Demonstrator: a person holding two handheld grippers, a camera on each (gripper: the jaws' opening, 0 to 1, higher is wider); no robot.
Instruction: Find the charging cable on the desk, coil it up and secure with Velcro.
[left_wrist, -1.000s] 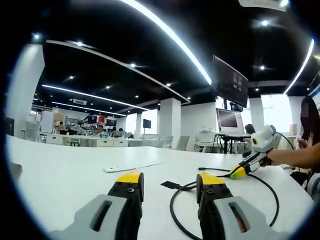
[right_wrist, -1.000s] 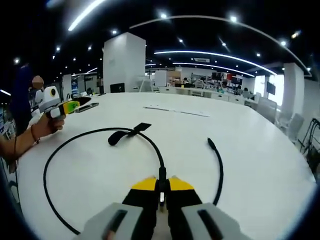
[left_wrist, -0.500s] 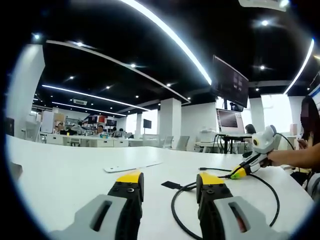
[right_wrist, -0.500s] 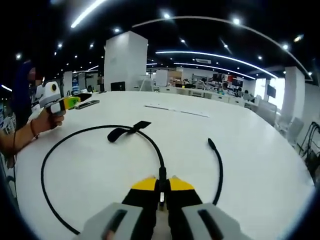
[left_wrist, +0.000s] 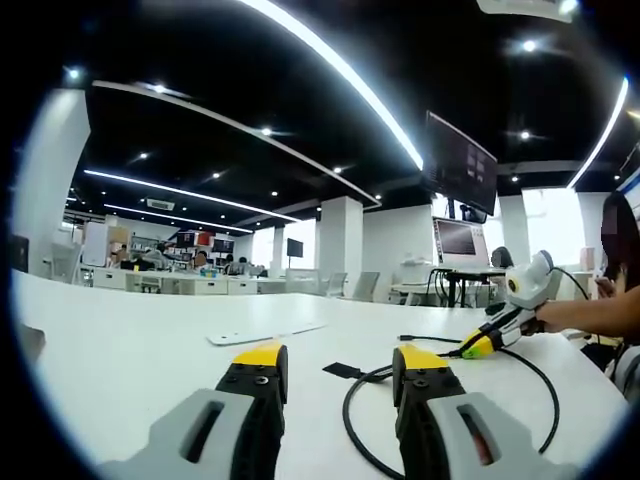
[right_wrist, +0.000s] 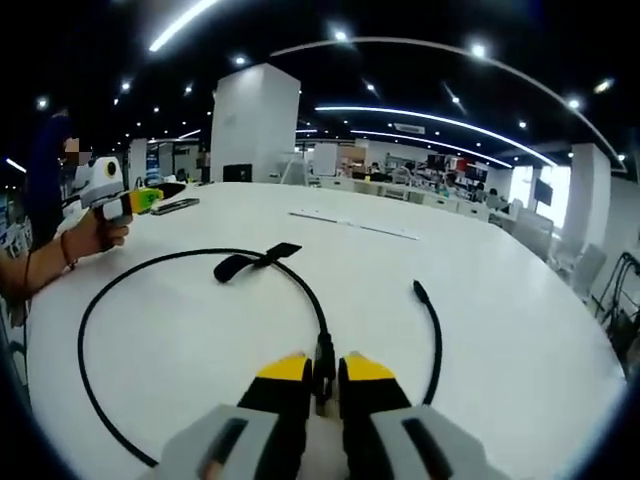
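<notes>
Right gripper view: the right hand-held gripper (right_wrist: 322, 368) rises from 6 o'clock with its yellow-tipped jaws drawn close about one end of the black charging cable (right_wrist: 90, 330), the plug seated in the narrow gap between them; whether the jaws press it firmly or have slackened cannot be told. From the jaws the cable runs up toward 12 o'clock, arcs over to 9 o'clock and sweeps back down toward 7 o'clock in one wide open loop lying flat on the white tabletop (right_wrist: 520, 330); its other end (right_wrist: 421, 292) lies free at about 3 o'clock of the jaws. The black Velcro strap (right_wrist: 250, 261) sits on the cable at the top of the loop, at about 11 o'clock. Left gripper view: the left hand-held gripper (left_wrist: 330, 365) is wide open and holds nothing, hovering low over the tabletop, with the cable curving just beside its jaw at 4 o'clock; the right hand-held gripper appears at 3 o'clock in a person's hand (left_wrist: 545, 320). Step in hand, by judgement: the cable is found and one end seized, coiling scarcely begun. The next move likely calls for the left hand-held gripper to take the cable further along, so that the loop can be gathered into smaller turns before strapping.
</notes>
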